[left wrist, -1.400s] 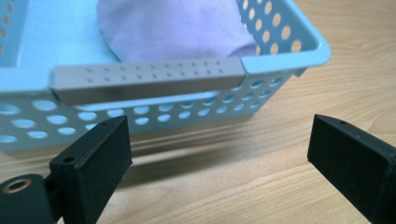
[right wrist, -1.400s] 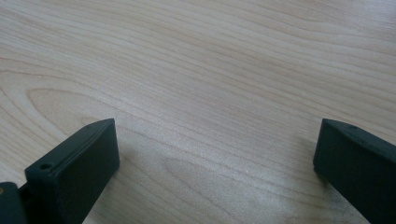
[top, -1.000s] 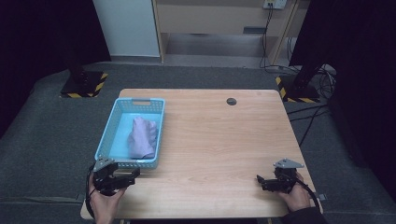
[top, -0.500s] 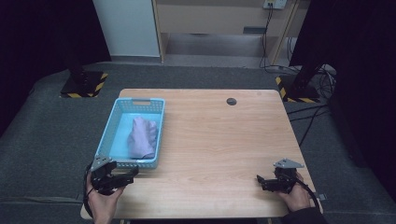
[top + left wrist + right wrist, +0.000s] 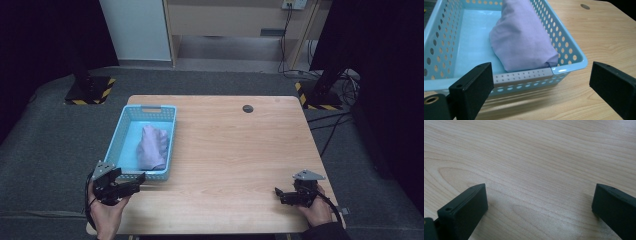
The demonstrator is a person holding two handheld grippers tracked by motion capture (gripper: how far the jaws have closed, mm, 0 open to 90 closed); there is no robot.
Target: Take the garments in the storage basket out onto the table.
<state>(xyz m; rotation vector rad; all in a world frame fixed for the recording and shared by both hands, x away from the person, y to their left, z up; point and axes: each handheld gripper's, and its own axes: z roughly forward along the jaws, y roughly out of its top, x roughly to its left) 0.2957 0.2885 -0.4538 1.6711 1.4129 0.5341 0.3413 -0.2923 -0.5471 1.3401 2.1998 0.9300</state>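
- The left tool (image 5: 134, 179) sits at the near left corner of the table (image 5: 240, 150), its jaws spread wide and holding nothing; in the left gripper view the two black jaws stand far apart with the basket's near wall between them.
- Just ahead of that tool is the near short wall of the blue basket (image 5: 524, 76); the jaws are close to it but I cannot tell whether they touch it.
- Beyond that wall, inside the basket, lies the folded purple cloth (image 5: 524, 37), its near end pressed against the wall and toward the basket's right side as the tool faces it.
- The cloth's long axis runs straight away from the left tool, along the length of the basket (image 5: 131, 135), so the tool meets the cloth (image 5: 152, 146) end-on.
- The right tool (image 5: 280, 194) rests at the near right corner, jaws likewise spread and empty over bare wood, well apart from the basket.
- Judging from this, the left hand (image 5: 107, 215) is much the nearer one for the cloth: up over the wall, then forward and down.
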